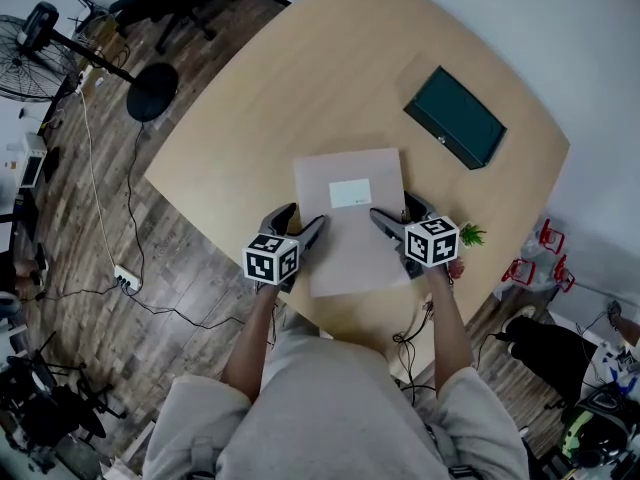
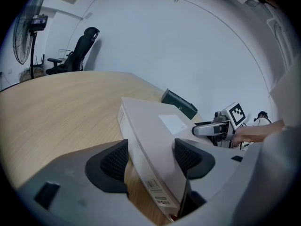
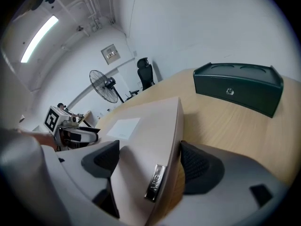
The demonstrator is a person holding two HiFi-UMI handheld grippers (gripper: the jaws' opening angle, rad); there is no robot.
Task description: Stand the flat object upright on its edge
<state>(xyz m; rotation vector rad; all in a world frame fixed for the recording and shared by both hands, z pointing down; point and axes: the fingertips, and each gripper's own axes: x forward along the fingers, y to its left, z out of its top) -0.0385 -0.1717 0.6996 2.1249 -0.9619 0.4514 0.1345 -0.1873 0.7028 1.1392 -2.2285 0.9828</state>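
A flat beige box point(image 1: 350, 223) with a white label lies on the wooden table point(image 1: 330, 78) near its front edge. My left gripper point(image 1: 308, 214) stands open astride the box's left edge. In the left gripper view the box point(image 2: 155, 131) runs between the pads of this gripper point(image 2: 150, 157); one pad is beside the side wall, the other over the top face. My right gripper point(image 1: 392, 206) is open astride the right edge. In the right gripper view the box point(image 3: 146, 131), with a metal clasp on its edge, fills the gap of that gripper point(image 3: 148, 159).
A dark green case point(image 1: 455, 118) sits further back on the right of the table, also seen as a green case point(image 3: 237, 91) beyond the box. A small green plant point(image 1: 470, 235) is by the right gripper. A fan point(image 1: 30, 58) and cables are on the floor to the left.
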